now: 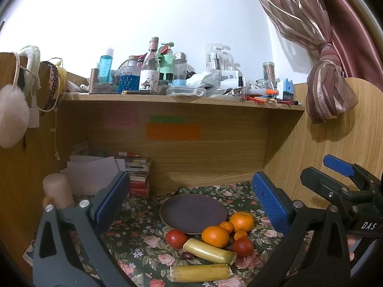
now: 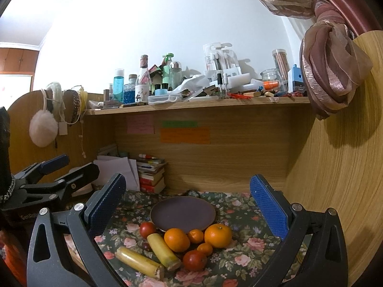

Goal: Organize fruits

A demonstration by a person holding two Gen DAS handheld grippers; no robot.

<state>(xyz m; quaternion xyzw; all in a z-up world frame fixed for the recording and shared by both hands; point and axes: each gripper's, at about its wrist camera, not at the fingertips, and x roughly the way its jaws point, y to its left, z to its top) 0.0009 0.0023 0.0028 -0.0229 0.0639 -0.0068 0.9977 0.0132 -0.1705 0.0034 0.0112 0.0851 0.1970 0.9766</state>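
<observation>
A dark empty plate point(image 1: 192, 212) point(image 2: 183, 212) sits on the floral cloth point(image 1: 143, 234). In front of it lie two large oranges point(image 1: 215, 236) point(image 1: 241, 221), two small oranges point(image 1: 226, 226), two red fruits point(image 1: 176, 238) point(image 1: 242, 246), two yellow sugarcane pieces point(image 1: 209, 251) point(image 1: 201, 272) and a small dark fruit point(image 1: 188, 255). The same pile shows in the right wrist view: large orange point(image 2: 176, 239), cane piece point(image 2: 140, 262). My left gripper point(image 1: 191, 203) is open and empty, above the pile. My right gripper point(image 2: 189, 205) is open and empty, also above it.
A wooden desk back panel point(image 1: 191, 162) and side wall point(image 2: 335, 191) enclose the spot. A cluttered shelf point(image 1: 182, 98) with bottles hangs above. Stacked books point(image 1: 138, 177) and papers stand back left. A knotted curtain point(image 2: 332, 71) hangs right.
</observation>
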